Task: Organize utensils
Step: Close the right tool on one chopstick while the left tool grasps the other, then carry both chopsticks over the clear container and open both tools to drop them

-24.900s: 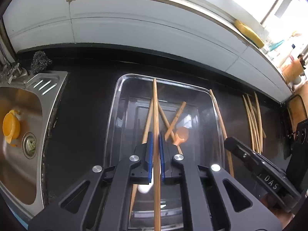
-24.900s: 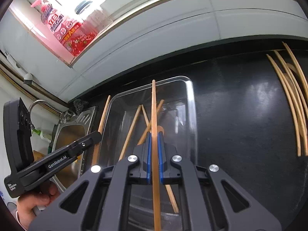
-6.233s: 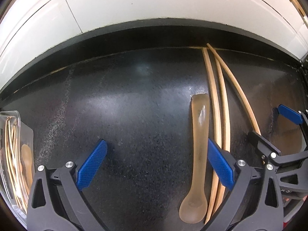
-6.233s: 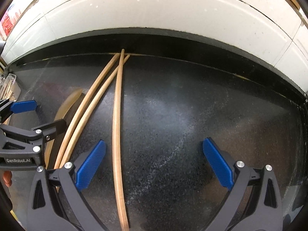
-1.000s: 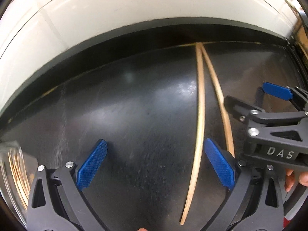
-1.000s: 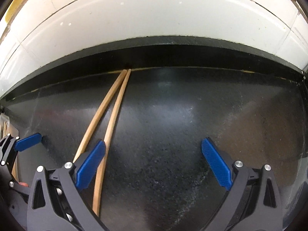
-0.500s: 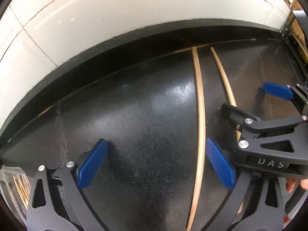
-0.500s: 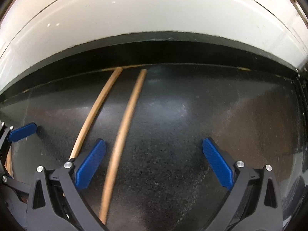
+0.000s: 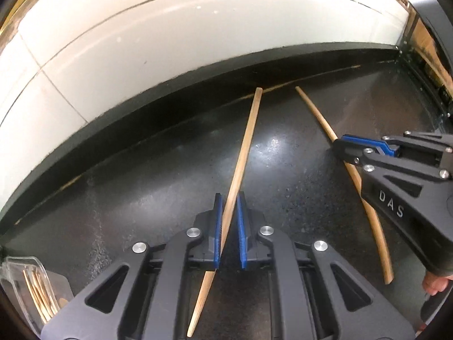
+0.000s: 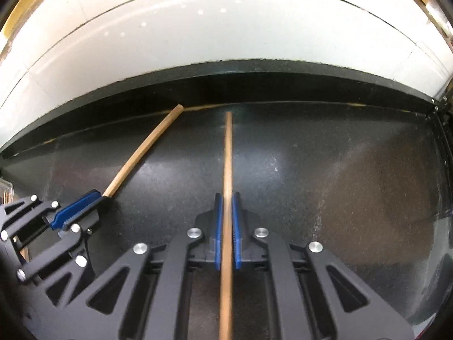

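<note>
Both jaws tight on separate chopsticks [image 9: 240, 167] [image 10: 228, 170]

Left tongs [image 9: 228, 221] and right tongs [image 10: 227, 221] side by side, both clamped, each pinching 1 chopstick.

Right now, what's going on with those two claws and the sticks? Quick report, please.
Left gripper shut on a chopstick. Right gripper shut on the other chopstick. Tray at far left holds more. Nothing blocking on the counter.
</note>
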The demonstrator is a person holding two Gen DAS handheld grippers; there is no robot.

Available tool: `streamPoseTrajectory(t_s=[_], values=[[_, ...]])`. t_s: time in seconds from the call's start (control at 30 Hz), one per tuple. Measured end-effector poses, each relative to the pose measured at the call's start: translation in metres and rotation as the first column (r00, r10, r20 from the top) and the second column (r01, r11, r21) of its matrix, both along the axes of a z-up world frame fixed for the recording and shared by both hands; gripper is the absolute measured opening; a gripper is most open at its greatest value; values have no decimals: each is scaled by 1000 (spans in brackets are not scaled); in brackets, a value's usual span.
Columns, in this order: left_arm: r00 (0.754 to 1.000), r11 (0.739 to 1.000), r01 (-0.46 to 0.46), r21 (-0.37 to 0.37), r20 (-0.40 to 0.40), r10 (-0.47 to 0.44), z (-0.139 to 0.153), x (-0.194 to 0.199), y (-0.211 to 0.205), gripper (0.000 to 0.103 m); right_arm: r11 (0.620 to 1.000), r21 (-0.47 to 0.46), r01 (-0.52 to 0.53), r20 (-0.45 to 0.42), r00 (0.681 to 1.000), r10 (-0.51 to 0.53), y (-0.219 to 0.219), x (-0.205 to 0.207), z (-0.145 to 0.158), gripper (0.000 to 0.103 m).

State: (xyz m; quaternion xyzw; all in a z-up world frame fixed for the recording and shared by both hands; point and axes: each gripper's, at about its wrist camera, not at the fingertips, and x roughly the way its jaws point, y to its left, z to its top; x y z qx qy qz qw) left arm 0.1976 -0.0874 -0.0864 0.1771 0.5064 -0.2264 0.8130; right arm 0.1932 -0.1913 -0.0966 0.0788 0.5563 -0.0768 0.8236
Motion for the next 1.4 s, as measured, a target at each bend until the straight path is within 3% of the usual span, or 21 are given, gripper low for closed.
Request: streamPoseTrajectory(t_s=[0.27, 0.53, 0.8, 1.03, 1.4], values=[[1000, 998, -28, -47, -16, 27, 6, -8, 13, 6, 997, 66, 40, -21, 999, -39, -15, -16, 5, 7], [995, 984, -92, -152, 12, 95, 55, -24, 45, 6, 994, 96, 44, 30, 998, -47, -4, -37, 28, 7], [985, 970, -162, -183, 22, 169, 88, -52, 100, 6, 988, 152, 2, 98, 995, -17, 6, -57, 64, 7], [958, 941, -280, -191, 10, 288, 102, -84, 181, 6, 970, 224, -97, 161, 985, 62, 52, -85, 87, 7], [902, 891, -417, -182, 39, 430, 127, -129, 299, 6, 910, 246, -334, 209, 935, 286, 199, -87, 115, 7]])
